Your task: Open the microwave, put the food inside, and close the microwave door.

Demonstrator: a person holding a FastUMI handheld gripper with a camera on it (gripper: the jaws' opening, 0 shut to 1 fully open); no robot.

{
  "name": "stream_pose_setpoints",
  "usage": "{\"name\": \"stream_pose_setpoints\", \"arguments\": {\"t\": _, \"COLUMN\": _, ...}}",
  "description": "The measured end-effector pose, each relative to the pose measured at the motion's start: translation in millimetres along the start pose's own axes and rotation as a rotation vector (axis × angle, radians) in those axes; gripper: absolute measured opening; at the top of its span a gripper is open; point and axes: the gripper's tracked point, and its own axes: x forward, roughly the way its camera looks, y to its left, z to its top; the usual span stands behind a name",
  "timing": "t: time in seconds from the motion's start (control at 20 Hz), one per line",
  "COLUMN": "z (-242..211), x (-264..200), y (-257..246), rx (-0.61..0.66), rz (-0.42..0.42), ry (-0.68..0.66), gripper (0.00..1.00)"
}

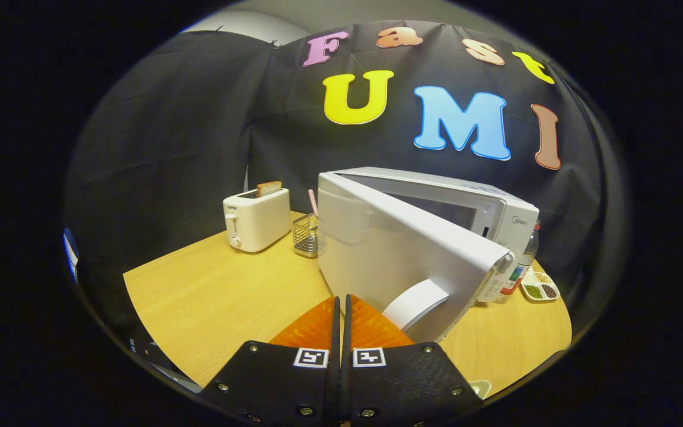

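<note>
Tongs [341, 311] pressed together, holding nothing, sit just short of the microwave [430, 237] door [401, 249], which stands partly swung out over the tabletop [217, 296] (probably mid-swing, pushed rather than gripped); a toaster [257, 222] stands beyond.

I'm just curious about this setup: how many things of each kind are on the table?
Microwave, door ajar: 1
Toaster holding a toast slice: 1
Wire basket: 1
Bottle: 1
Divided dish: 1
Total: 5
The gripper, fingers closed on nothing, is beside the door handle.
</note>
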Motion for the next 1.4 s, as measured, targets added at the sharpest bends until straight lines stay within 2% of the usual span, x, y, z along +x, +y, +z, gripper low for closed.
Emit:
{"name": "stream_pose_setpoints", "arguments": {"t": 0.7, "z": 20.8, "x": 61.8, "y": -99.8, "rx": 0.081, "rz": -0.212, "ry": 0.020, "gripper": 0.01}}
{"name": "stream_pose_setpoints", "arguments": {"t": 1.4, "z": 40.4, "x": 129.3, "y": -158.0, "rx": 0.249, "rz": -0.330, "ry": 0.035, "gripper": 0.01}}
